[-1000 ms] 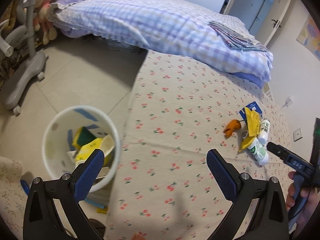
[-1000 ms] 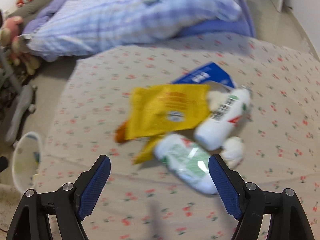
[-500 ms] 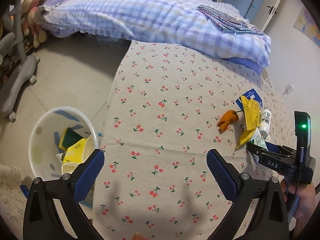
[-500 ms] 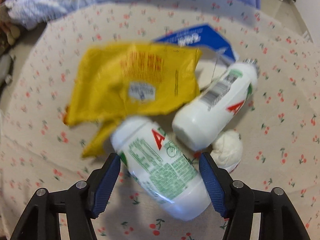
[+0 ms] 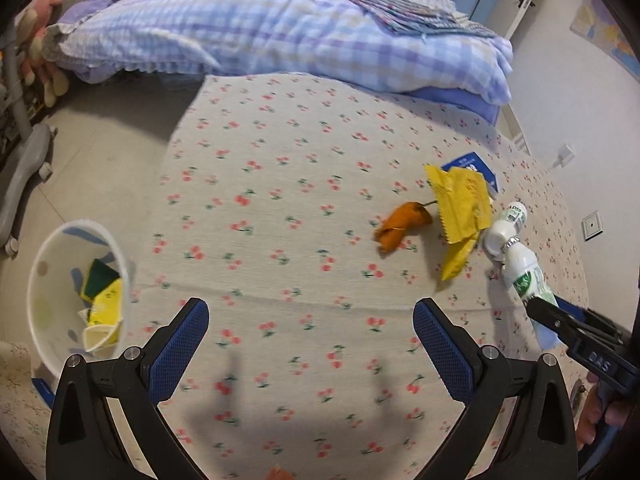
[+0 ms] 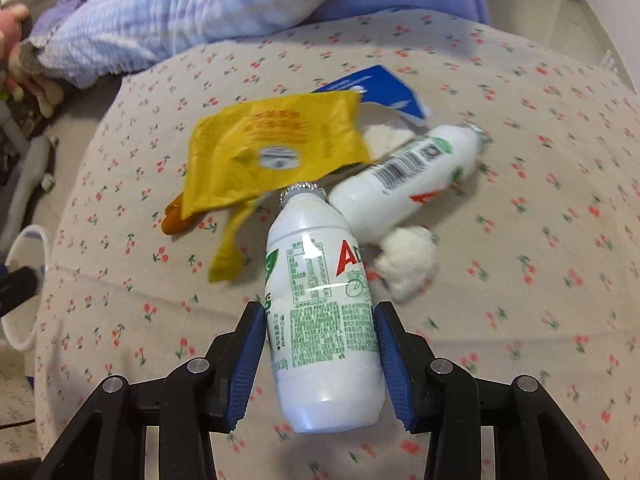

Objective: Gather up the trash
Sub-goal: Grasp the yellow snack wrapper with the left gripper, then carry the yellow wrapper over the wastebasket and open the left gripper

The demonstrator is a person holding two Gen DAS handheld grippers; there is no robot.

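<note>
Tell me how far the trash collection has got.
Done: the bin already holds some wrappers. In hand: the right hand-held gripper has just closed on a white bottle. Left on the bed: second bottle, yellow wrapper, blue packet, tissue ball, orange scrap.

Right gripper [image 6: 320, 340] angled steeply down, its jaws just closed in, both blue pads [image 6: 248, 356] now pressing the sides of the white bottle [image 6: 320, 320] between them. A hand [image 5: 600, 412] shows low at the right edge, holding that gripper's handle. Left gripper [image 5: 310, 336] tilts down too, jaws spread wide with nothing between them.
</note>
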